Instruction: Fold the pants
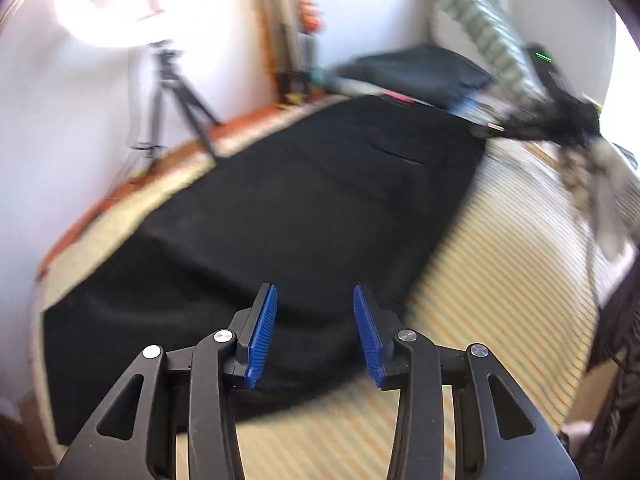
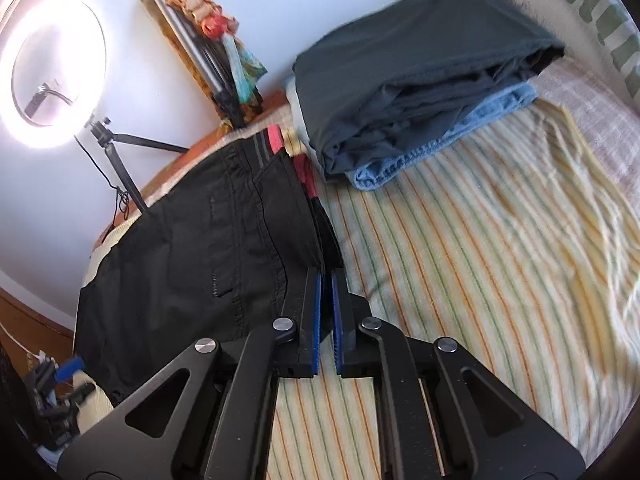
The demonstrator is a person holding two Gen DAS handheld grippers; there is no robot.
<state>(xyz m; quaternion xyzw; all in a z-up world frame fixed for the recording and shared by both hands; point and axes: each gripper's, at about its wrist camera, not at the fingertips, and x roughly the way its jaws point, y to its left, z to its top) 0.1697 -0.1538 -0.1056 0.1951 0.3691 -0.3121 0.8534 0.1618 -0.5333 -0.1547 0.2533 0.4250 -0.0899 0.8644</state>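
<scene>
Black pants lie flat and lengthwise on a striped bedsheet. My left gripper is open and empty, just above the near end of the pants. In the right wrist view the pants show their waistband with a red lining. My right gripper is shut on the waistband edge of the pants, down at the sheet. The right gripper also shows blurred at the far right in the left wrist view.
A stack of folded dark and blue clothes lies at the head of the bed beside a green-patterned pillow. A ring light on a tripod stands by the wall, past the bed's wooden edge.
</scene>
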